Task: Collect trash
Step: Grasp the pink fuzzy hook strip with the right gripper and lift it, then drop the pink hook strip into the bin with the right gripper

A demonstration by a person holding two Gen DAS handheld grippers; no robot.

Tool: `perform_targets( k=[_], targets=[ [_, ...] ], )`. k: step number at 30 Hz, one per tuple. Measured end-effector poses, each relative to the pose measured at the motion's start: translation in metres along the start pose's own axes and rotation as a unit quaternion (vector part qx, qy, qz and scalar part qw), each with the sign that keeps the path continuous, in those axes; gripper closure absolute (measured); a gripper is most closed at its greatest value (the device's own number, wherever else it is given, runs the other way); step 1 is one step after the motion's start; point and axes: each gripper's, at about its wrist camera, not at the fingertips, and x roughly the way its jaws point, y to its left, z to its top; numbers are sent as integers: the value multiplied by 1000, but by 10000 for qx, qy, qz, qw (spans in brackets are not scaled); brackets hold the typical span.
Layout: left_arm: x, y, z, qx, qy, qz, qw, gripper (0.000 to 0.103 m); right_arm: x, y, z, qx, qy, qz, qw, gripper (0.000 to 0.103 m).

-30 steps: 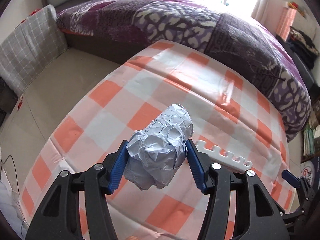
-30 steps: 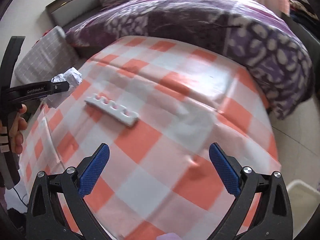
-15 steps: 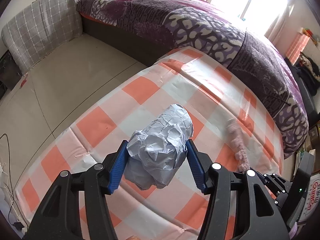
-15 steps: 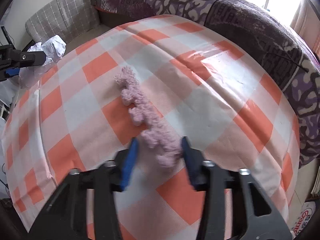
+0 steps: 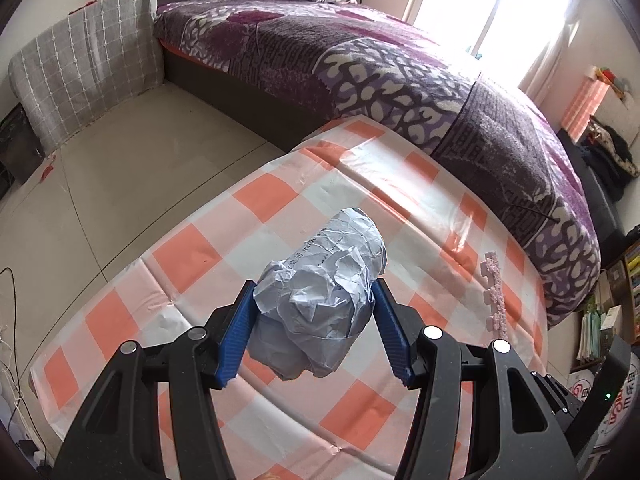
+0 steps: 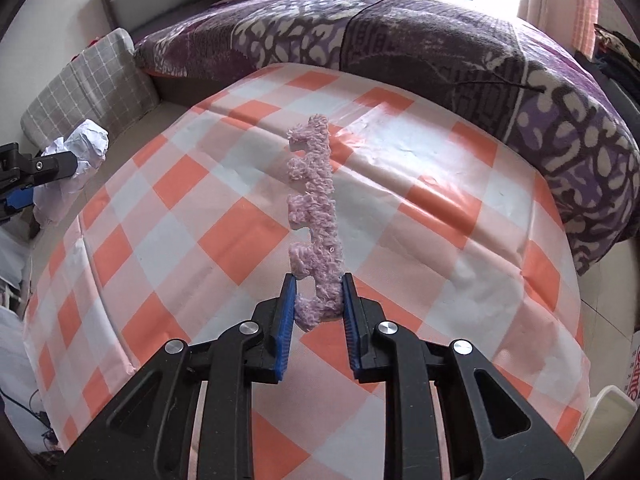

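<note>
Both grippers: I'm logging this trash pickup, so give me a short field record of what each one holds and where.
left gripper: shut on paper ball, held above the tablecloth
right gripper: shut on one end of the foam strip, pink and notched
foam strip: sticks out past the fingers; whether its far end touches the cloth cannot be told
background: bed

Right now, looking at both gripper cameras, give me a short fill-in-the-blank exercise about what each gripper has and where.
1. The left gripper is shut on a ball of crumpled ____.
2. The right gripper pinches the fuzzy strip by its ____ end.
3. The strip's colour is ____.
4. The checked tablecloth has white and ____ squares.

Missing words: paper; near; pink; orange
</note>
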Motion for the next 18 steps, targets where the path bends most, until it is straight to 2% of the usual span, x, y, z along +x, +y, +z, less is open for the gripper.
perform_targets(
  k=[8,14,18],
  targets=[
    [-30,-33,-14,118,-302,40,9995,46,-44,-24,-5,456,-280,-157,9984,81],
    [-50,-68,-27,428,-465,-46,9980,46,-77,-55,-24,799,-312,-369,9956,81],
    [-53,-89,-40,475,-441,-93,9979,45,-97,-85,-42,1054,-302,-511,9927,81]
  ],
)
